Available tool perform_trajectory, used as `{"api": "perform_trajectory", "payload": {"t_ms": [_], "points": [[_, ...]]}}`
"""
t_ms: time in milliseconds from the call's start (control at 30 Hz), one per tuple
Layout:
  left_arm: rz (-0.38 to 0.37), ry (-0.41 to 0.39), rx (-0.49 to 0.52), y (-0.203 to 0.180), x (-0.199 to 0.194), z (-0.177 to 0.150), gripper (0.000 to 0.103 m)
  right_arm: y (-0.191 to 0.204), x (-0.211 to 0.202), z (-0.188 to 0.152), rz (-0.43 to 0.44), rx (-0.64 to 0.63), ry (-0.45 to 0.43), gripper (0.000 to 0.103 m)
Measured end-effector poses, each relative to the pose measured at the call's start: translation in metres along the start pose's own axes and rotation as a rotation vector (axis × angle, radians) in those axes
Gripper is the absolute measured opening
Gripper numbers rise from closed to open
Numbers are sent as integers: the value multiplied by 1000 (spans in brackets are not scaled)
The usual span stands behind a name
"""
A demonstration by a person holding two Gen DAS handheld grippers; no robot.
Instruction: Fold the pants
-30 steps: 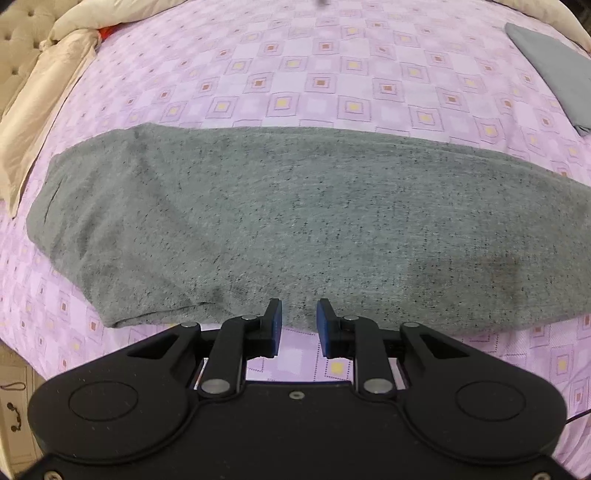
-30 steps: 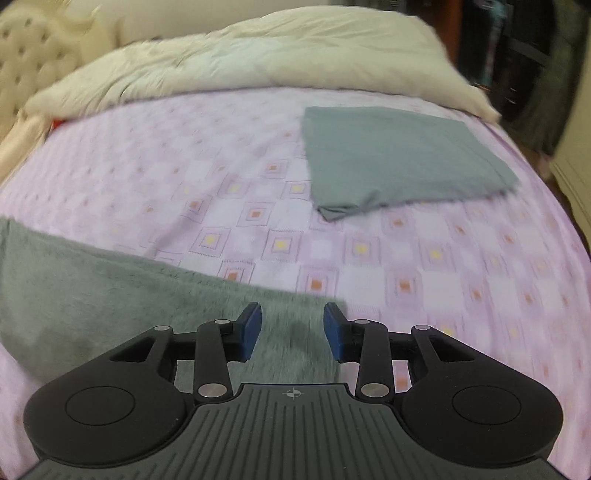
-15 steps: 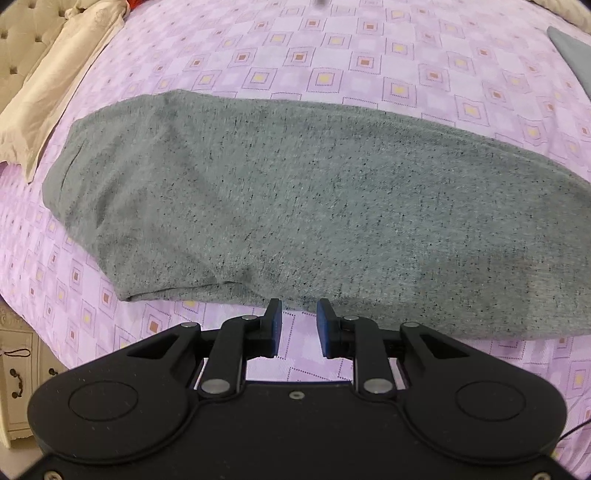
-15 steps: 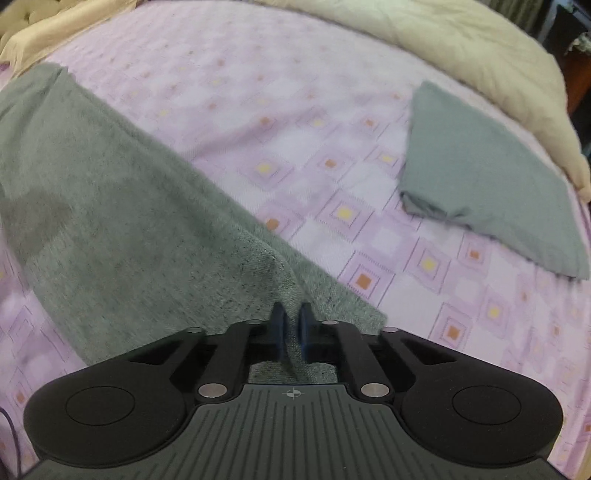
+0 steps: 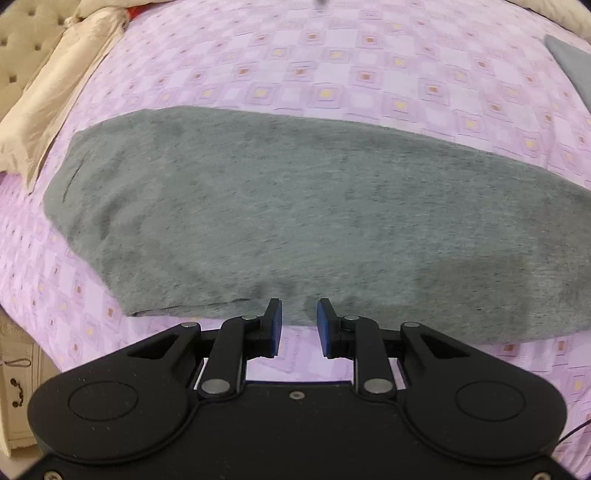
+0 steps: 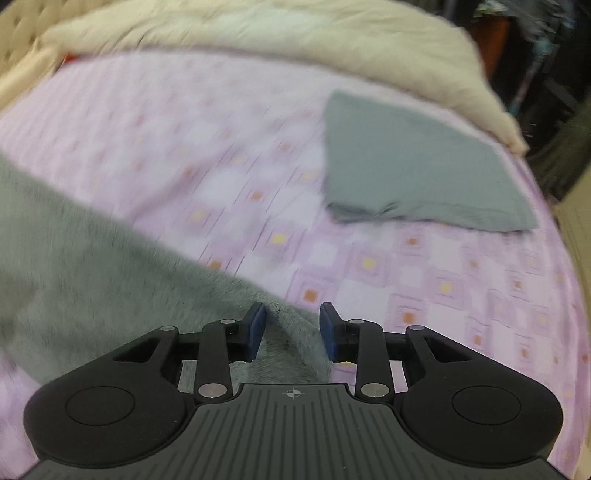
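Note:
Grey knit pants (image 5: pixel 295 206) lie flat lengthwise across the purple patterned bedsheet (image 5: pixel 332 74). My left gripper (image 5: pixel 299 321) hovers at their near edge with its jaws a little apart and nothing pinched; the fingertips (image 5: pixel 274 314) overlap the hem. In the right wrist view, the pants' end (image 6: pixel 110 280) runs in from the left. My right gripper (image 6: pixel 291 317) is over that end and its jaws are opening. A raised ridge of cloth stands between the blue pads (image 6: pixel 255 325), which do not press it.
A folded grey garment (image 6: pixel 417 166) lies on the far right of the bed, also at the right edge of the left wrist view (image 5: pixel 572 62). A cream duvet (image 6: pixel 258 33) is bunched along the far side. A beige pillow (image 5: pixel 55 92) and a bedside cabinet (image 5: pixel 14 387) are at the left.
Half a second ago my right gripper was shut on the pants' end; now its jaws stand apart and the cloth lies loose between them. The left gripper stays at the near hem, unchanged.

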State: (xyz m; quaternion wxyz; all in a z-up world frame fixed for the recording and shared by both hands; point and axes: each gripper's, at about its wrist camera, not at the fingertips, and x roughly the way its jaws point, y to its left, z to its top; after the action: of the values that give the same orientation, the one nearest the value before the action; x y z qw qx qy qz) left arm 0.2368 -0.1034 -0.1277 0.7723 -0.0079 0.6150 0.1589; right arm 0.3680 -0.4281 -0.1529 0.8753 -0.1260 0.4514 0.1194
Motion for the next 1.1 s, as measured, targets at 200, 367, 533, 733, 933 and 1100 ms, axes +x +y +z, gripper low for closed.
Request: {"api": "perform_trajectory", "payload": {"t_ms": [200,367,533,733,933,1100], "points": [[28,-9,-46,40,12,0,32,16,-26,8,19,19,-64,31],[75,-40,-58,76,32,11,32,67,-34,14,75,2,-70,31],[99,40,-49,109,79,15,32,141,-30,31,134,-23,-54,31],[11,63,149,114,90,-4,29,237,-12,74,220,-101,-50,31],[-137,57,177,153,80,2,35,316,45,130,263,-300,-53,32],[-135,16,182,196,70,15,35,355,97,162,283,-447,9,32]]}}
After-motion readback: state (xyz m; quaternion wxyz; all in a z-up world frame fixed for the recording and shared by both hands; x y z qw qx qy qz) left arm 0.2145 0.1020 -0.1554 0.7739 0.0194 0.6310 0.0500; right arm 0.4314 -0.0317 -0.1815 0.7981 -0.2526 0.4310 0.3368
